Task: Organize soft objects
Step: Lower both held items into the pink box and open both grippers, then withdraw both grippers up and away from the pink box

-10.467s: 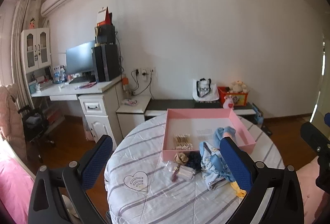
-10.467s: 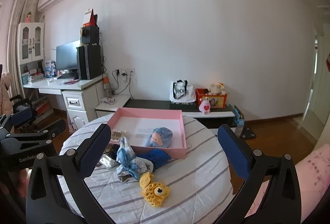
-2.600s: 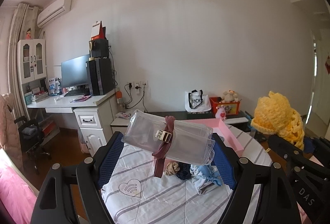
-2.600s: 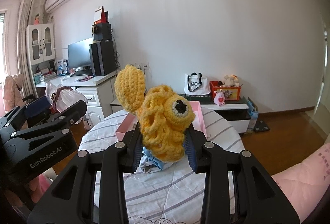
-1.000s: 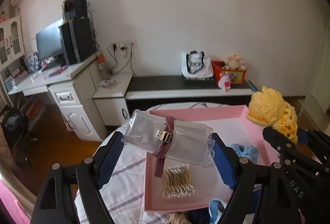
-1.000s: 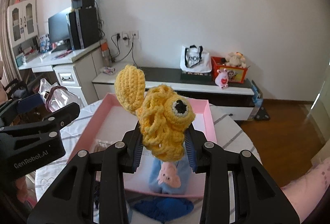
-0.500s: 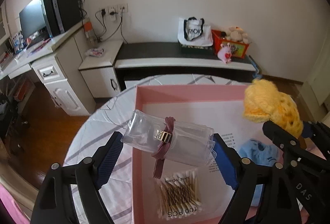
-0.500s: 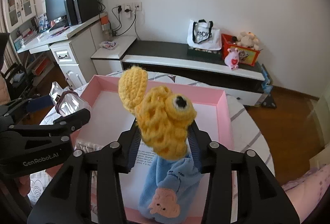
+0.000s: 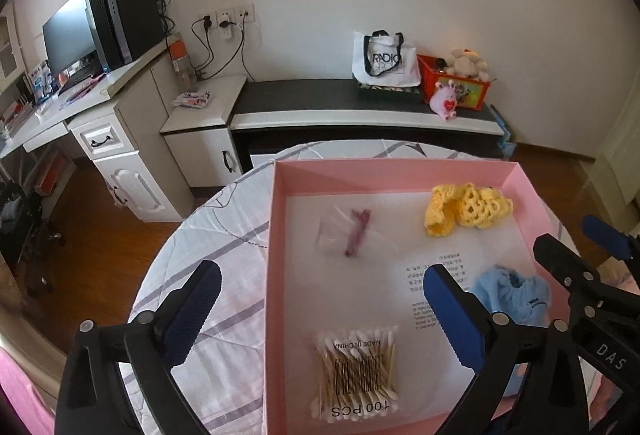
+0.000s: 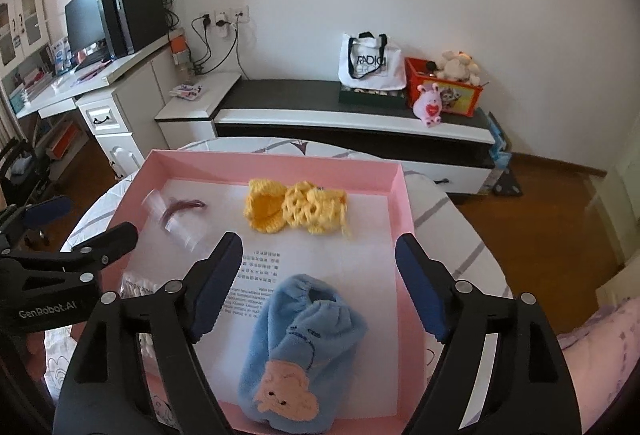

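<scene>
The pink box [image 9: 400,179] [image 10: 280,171] lies on the round table. A clear pouch with a maroon strap [image 9: 348,233] [image 10: 176,215], blurred, rests on the box floor at the far left. A yellow crochet piece [image 9: 466,209] [image 10: 296,211] lies near the far wall. A blue plush slipper [image 9: 516,293] [image 10: 296,347] sits at the near right. My left gripper [image 9: 322,315] hovers over the box's left wall, jaws opening, nothing between them. My right gripper [image 10: 320,287] hangs above the slipper, jaws opening, also holding nothing.
A pack of cotton swabs [image 9: 358,375] lies in the box's near left corner, on a printed sheet [image 10: 256,275]. The striped tablecloth [image 9: 200,235] shows around the box. Beyond the table stand a low black-topped cabinet [image 10: 320,95] and a white desk [image 9: 100,103].
Both grippers have let go. The clear pouch and the yellow crochet piece have dropped from the jaws into the pink box, and both pairs of jaws now stand much wider.
</scene>
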{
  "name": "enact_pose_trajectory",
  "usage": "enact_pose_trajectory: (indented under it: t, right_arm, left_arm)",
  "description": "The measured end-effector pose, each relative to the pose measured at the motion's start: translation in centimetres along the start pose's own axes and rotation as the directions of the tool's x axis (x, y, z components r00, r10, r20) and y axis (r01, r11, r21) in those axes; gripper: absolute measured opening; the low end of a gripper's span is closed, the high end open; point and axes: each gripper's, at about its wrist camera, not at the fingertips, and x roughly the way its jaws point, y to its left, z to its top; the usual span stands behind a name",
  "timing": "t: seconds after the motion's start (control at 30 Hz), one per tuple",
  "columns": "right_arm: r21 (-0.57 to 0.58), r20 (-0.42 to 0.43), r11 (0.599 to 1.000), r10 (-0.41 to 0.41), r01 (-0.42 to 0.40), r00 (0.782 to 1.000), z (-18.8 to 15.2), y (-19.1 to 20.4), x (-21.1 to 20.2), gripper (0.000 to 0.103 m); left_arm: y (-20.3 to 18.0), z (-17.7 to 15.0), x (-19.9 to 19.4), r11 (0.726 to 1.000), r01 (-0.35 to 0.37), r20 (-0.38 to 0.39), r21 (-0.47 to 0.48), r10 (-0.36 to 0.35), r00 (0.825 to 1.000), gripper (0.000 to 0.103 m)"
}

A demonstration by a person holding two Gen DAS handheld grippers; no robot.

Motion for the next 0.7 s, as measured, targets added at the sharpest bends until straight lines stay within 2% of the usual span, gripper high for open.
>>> enact_pose_trajectory:
  t: [0.13,0.2,0.27,0.4,0.7]
  right_arm:
    - [-0.001,0.000,1.000,-0.002,0.002,1.000,-0.3,0.0,-0.3,0.077]
    - [-0.004,-0.001,1.000,-0.001,0.001,1.000,-0.4,0.1,-0.5,0.077]
    - [-0.005,-0.002,1.000,-0.002,0.002,1.000,-0.4,0.2,-0.6,0.077]
    - [-0.012,0.000,1.000,-0.001,0.001,1.000,-0.7,0.5,-1.2,0.077]
    - [-0.024,0.022,1.000,0.002,-0.002,1.000,-1.7,1.1,-3.4,0.077]
  left_arm:
    - [0.1,0.1,0.2,1.000,-0.001,0.000,0.004,0.001,1.000,0.100]
    - [-0.3,-0.9,-0.2,1.000,-0.005,0.002,0.004,0.005,1.000,0.100]
    - [-0.9,-4.2,-2.0,1.000,-0.008,0.010,0.002,0.008,1.000,0.100]
    - [-1.1,-6.6,-3.6,1.000,-0.016,0.022,-0.002,0.016,1.000,0.100]
    - [-0.8,-9.5,-6.9,1.000,-0.009,0.033,-0.015,0.009,0.999,0.100]
